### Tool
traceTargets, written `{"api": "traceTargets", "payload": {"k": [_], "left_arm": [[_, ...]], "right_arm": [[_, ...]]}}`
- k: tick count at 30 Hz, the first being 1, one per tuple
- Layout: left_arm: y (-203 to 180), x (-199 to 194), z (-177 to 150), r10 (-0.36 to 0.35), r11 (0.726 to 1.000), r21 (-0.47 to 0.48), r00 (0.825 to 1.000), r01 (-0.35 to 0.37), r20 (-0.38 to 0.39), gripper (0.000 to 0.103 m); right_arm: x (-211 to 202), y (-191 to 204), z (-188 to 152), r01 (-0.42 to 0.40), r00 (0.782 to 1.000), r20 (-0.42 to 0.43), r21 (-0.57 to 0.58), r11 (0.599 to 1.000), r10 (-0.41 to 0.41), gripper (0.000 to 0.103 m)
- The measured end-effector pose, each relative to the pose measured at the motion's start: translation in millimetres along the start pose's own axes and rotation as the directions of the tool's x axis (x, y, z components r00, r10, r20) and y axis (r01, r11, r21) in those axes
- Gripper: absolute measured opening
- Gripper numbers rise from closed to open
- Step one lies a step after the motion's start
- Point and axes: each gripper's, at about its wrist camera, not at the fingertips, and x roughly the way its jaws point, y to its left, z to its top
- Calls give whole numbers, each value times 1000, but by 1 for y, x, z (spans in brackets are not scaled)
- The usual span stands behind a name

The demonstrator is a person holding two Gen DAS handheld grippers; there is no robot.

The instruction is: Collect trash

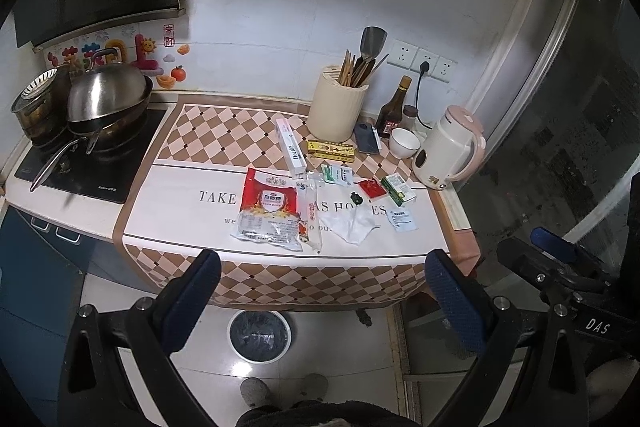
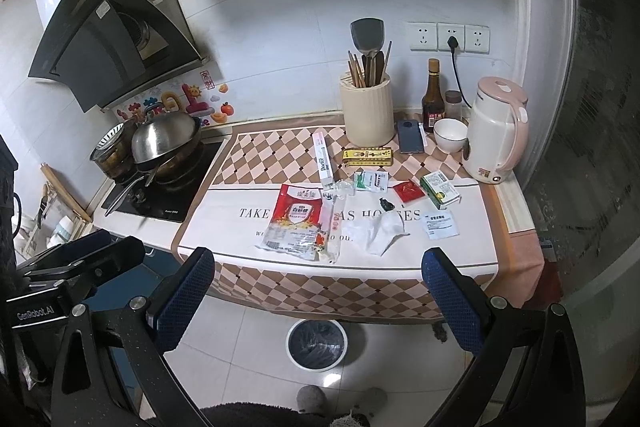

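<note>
While both grippers hang spread before the counter edge (image 1: 320,259), wrappers (image 1: 270,211) near it, bin (image 1: 259,335) below

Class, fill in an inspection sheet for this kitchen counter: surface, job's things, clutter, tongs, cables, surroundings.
Surface: checkered cloth covers the counter.
Job's things: red-and-white bag, crumpled tissue, red sachet, small packets; lined bin on the floor below.
Clutter: utensil holder, phone, bowl, kettle, sauce bottle.
Tongs: left tongs and right tongs open, empty, short of the counter.
Cables: black plug lead in the wall socket.
Surroundings: pots on the hob.
</note>
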Motion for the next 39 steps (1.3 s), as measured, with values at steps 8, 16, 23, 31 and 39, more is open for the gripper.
{"api": "traceTargets", "payload": {"k": [8, 16, 23, 31, 39], "left_arm": [[2, -3, -5, 0, 1000, 4, 1000, 0, -2, 103], [-4, -1, -3, 4, 1000, 2, 1000, -4, -4, 103], [-8, 0, -2, 4, 1000, 3, 1000, -4, -5, 103], [-13, 1, 1, 3, 1000, 7, 1000, -3, -4, 103], [-14, 3, 3, 0, 1000, 8, 1000, 0, -7, 103]], "right_arm": [[0, -1, -1, 0, 1000, 1, -1, 1000, 0, 103], [-1, 0, -2, -2, 1000, 1, -2, 1000, 2, 103], [-1, -1, -2, -1, 1000, 2, -2, 1000, 1, 103], [-1, 0, -2, 0, 1000, 5, -2, 1000, 0, 103], [0, 1, -1, -1, 1000, 4, -3, 1000, 1, 103]]}}
